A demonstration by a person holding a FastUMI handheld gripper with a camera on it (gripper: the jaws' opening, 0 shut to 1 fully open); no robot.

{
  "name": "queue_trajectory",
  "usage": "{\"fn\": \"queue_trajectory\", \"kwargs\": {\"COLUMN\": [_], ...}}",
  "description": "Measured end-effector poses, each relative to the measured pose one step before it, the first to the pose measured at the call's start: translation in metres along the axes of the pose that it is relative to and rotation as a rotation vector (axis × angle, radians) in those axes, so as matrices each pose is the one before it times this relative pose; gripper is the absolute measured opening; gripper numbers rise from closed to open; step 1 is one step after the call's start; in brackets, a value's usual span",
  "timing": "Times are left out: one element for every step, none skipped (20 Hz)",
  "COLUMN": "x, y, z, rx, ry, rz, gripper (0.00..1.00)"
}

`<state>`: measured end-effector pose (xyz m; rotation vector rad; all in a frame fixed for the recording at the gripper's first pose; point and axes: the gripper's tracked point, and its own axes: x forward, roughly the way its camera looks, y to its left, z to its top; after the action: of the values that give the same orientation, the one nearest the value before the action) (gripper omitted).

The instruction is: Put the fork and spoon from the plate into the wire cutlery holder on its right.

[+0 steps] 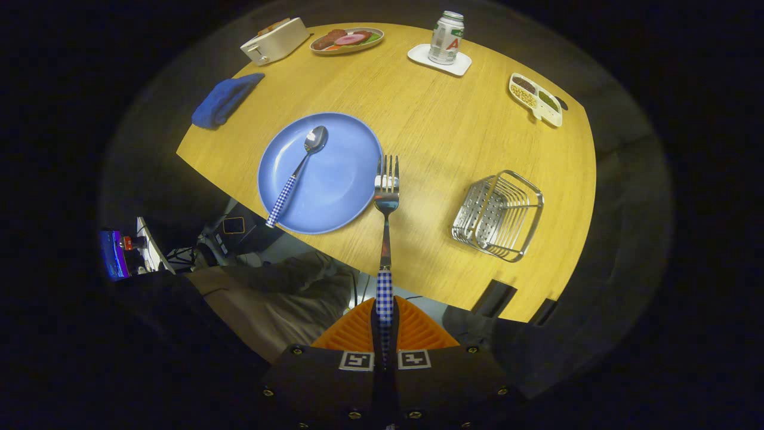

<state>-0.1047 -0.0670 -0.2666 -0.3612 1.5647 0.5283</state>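
- Checked-pattern handle is sitting pinched between the two fingers of the gripper [385, 325], which are closing on the fork [387, 197], tines pointing ahead, held up above the table.
- Fork head is hanging over the blue plate's [334, 179] right rim, the wire cutlery holder [500, 216] waiting well off to the right.
- Best play now, I'd say: swinging right, tipping the tines down over the open top, lowering before releasing.
- Spoon [298, 170] is lying on the plate, the only thing in it.
- Holder is looking empty.
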Motion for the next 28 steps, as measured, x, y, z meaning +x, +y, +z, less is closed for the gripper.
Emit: {"fn": "queue_trajectory", "kwargs": {"x": [-0.00520,-0.00355,-0.00304,-0.00336,-0.00258,-0.00298,-0.00143,-0.00200,-0.00227,-0.00218,0.00030,0.00251,0.00210,0.00167,0.00199,0.00165,0.00197,-0.00012,0.00162,-0.00006,-0.00057,0.00038,0.00180,0.00129,0.00197,0.00189,0.00247,0.00094], "y": [-0.00965,-0.00901,-0.00730,-0.00909,-0.00855,-0.00900,-0.00708,-0.00883,-0.00987,-0.00354,0.00062,-0.00335,-0.00392,-0.00326,0.00048,-0.00263,-0.00536,-0.00612,-0.00477,-0.00235,-0.00220,-0.00287,-0.00158,-0.00095,-0.00097,0.00131,0.00274,0.00129], "z": [-0.00556,-0.00427,-0.00471,-0.00376,-0.00470,-0.00283,-0.00230,-0.00118,-0.00130,0.00119,-0.00042,-0.00002,-0.00218,-0.00105,-0.00013,-0.00044,-0.00002,0.00216,0.00211,0.00308,0.00586,0.00407,0.00332,0.00254,0.00333,0.00349,0.00104,0.00219], "rx": [0.01016,0.01734,0.01811,0.00646,-0.00056,-0.00463,-0.00574,-0.00665,-0.01909,-0.00311,0.00624,-0.00839,-0.01183,-0.01071,0.00107,-0.00224,-0.00724,-0.00353,0.01365,0.00813,0.00615,0.00450,-0.00187,0.00482,-0.00108,0.00474,0.01024,0.00927], "ry": [0.00671,0.00791,0.01131,0.01138,0.01467,0.01405,0.01074,0.01180,0.00632,0.00223,0.00803,0.01140,0.02342,0.02521,0.01752,0.02379,0.02116,0.01357,0.01103,0.00862,0.00302,0.01046,0.01472,0.01932,0.01864,0.01696,0.02143,0.01618], "rz": [-0.00524,0.00115,0.00441,-0.00391,-0.00892,-0.01041,-0.00965,-0.02276,-0.03890,-0.00259,0.01095,-0.00347,-0.00970,0.00072,0.01268,0.00736,-0.00313,-0.01044,-0.00890,0.00619,0.00826,0.00145,0.00846,0.00494,0.00858,0.01972,0.02538,0.01707], "gripper": [0.00,0.00,0.00,0.00,0.01,0.01,0.01,0.01,0.00,0.00,0.01,0.01,0.00,0.00,0.01,0.01,0.01,0.00,0.01,0.01,0.01,0.01,0.01,0.00,0.00,0.01,0.00,0.00]}}
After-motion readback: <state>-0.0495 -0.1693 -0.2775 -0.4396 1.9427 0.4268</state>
